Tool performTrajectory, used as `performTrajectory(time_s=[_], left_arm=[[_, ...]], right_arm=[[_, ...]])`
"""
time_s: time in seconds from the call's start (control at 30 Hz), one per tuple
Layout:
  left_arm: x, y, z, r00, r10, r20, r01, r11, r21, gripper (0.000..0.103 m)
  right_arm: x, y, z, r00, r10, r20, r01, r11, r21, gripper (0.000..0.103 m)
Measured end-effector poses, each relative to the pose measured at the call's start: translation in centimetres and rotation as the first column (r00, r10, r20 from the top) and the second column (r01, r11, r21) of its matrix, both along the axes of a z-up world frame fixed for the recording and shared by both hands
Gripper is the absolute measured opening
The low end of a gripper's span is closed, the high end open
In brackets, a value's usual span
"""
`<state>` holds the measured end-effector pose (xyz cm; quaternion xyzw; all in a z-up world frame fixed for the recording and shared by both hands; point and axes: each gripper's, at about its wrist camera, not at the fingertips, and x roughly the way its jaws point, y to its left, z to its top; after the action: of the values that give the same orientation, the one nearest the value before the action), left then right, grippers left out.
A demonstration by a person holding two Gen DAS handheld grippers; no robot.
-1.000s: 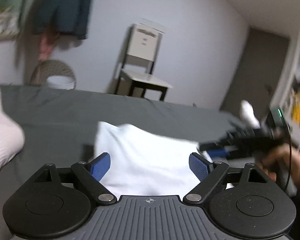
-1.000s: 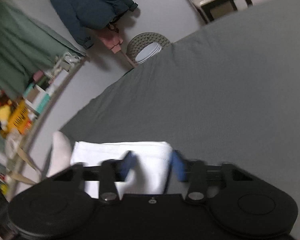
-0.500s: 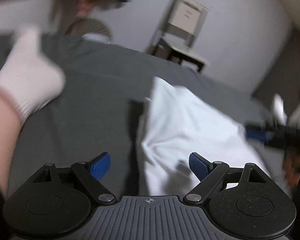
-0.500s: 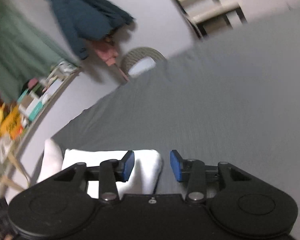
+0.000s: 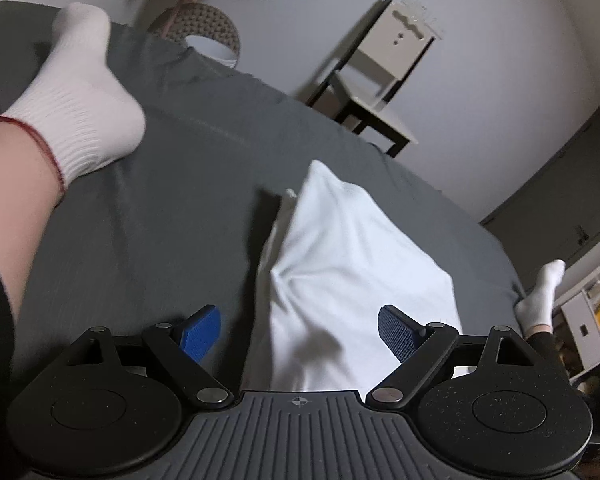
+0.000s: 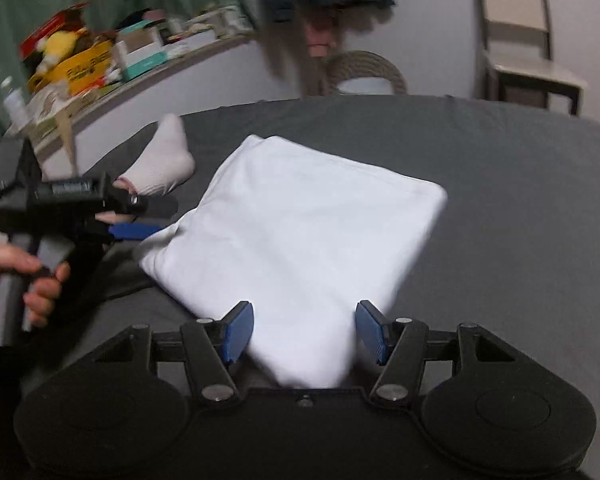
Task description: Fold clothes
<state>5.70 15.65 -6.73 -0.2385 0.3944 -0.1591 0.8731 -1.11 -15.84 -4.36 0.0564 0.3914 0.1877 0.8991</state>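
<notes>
fingers of the left hand-held gripper (image 5: 299, 334) stand wide apart, blue pads clear of cloth on both sides, nothing held between them. its near edge hangs over the left side of a folded white garment (image 5: 352, 280), which lies on a dark grey bed (image 5: 172, 216). in the right wrist view this same left hand-held gripper (image 6: 140, 232) shows at the far left, gripped by a person's hand (image 6: 24, 284), its blue tip just beside the garment's left corner.

the right hand-held gripper (image 6: 305, 330) is likewise spread wide, empty, with the near corner of the white garment (image 6: 300, 240) lying between its pads; whether either pad touches the cloth cannot be told.

the garment is a flat, roughly square fold in the middle of the bed (image 6: 520, 208), its left edge slightly bunched and lifted.

a foot in a white sock (image 5: 76, 112) rests on the bed to the far left of the garment, and a second socked foot (image 5: 542, 300) lies at the bed's right edge. beyond the bed stand a chair (image 5: 388, 76) against the wall and a woven basket (image 6: 366, 74). a cluttered shelf (image 6: 112, 68) runs along the left wall.
</notes>
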Motion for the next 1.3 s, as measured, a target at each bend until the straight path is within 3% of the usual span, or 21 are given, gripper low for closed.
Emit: performTrajectory(time_s=[0.13, 0.27, 0.37, 0.47, 0.57, 0.6, 0.67, 0.77, 0.87, 0.97, 1.03, 1.13, 1.3], left_arm=[[-1.4, 0.6, 1.0, 0.998, -0.030, 0.061, 0.033, 0.998, -0.047, 0.087], [-2.5, -1.0, 1.6, 0.986, -0.108, 0.131, 0.122, 0.987, -0.103, 0.087], [-2.1, -2.6, 0.9, 0.978, -0.170, 0.120, 0.186, 0.972, -0.141, 0.087], [-1.2, -3.5, -0.6, 0.982, -0.172, 0.076, 0.181, 0.973, -0.143, 0.087], [-0.6, -3.2, -1.3, 0.984, -0.161, 0.071, 0.171, 0.969, -0.176, 0.087], [-0.4, -3.0, -1.5, 0.986, -0.155, 0.062, 0.164, 0.967, -0.196, 0.087], [-0.3, -2.6, -1.8, 0.987, -0.149, 0.052, 0.157, 0.961, -0.228, 0.086], [-0.3, -2.4, -2.3, 0.987, -0.153, 0.045, 0.160, 0.955, -0.249, 0.086], [-0.3, -2.7, -2.4, 0.985, -0.165, 0.044, 0.171, 0.957, -0.234, 0.086], [-0.2, -2.7, -2.4, 0.984, -0.174, 0.041, 0.178, 0.959, -0.220, 0.086], [-0.2, -2.6, -2.4, 0.984, -0.174, 0.036, 0.177, 0.959, -0.223, 0.086], [-0.2, -2.6, -2.4, 0.983, -0.178, 0.035, 0.181, 0.956, -0.230, 0.086], [0.0, -1.9, -2.3, 0.986, -0.169, 0.009, 0.165, 0.950, -0.266, 0.086]], right_arm=[[-3.0, 1.4, 0.3, 1.000, -0.006, 0.022, 0.009, 0.991, -0.137, 0.065], [-4.7, 6.1, -1.4, 0.994, -0.022, 0.110, 0.064, 0.919, -0.388, 0.065], [-5.2, 9.2, -2.7, 0.970, -0.024, 0.242, 0.154, 0.830, -0.536, 0.082], [-5.0, 12.1, -4.5, 0.949, 0.089, 0.302, 0.154, 0.705, -0.692, 0.084], [-4.9, 13.7, -6.4, 0.916, 0.165, 0.366, 0.210, 0.580, -0.787, 0.086], [-4.9, 14.0, -6.9, 0.903, 0.188, 0.388, 0.236, 0.536, -0.810, 0.091], [-4.7, 14.3, -7.6, 0.883, 0.236, 0.405, 0.263, 0.466, -0.845, 0.101], [-4.3, 14.0, -8.9, 0.882, 0.302, 0.363, 0.241, 0.376, -0.895, 0.103], [-4.3, 13.2, -8.5, 0.889, 0.291, 0.353, 0.240, 0.361, -0.901, 0.103], [-5.2, 13.0, -9.2, 0.878, 0.348, 0.328, 0.235, 0.283, -0.930, 0.103], [-5.2, 12.6, -9.4, 0.896, 0.323, 0.305, 0.228, 0.255, -0.940, 0.103], [-5.3, 11.7, -8.5, 0.896, 0.290, 0.335, 0.233, 0.334, -0.913, 0.103], [-5.6, 12.2, -8.2, 0.918, 0.318, 0.236, 0.144, 0.288, -0.947, 0.103]])
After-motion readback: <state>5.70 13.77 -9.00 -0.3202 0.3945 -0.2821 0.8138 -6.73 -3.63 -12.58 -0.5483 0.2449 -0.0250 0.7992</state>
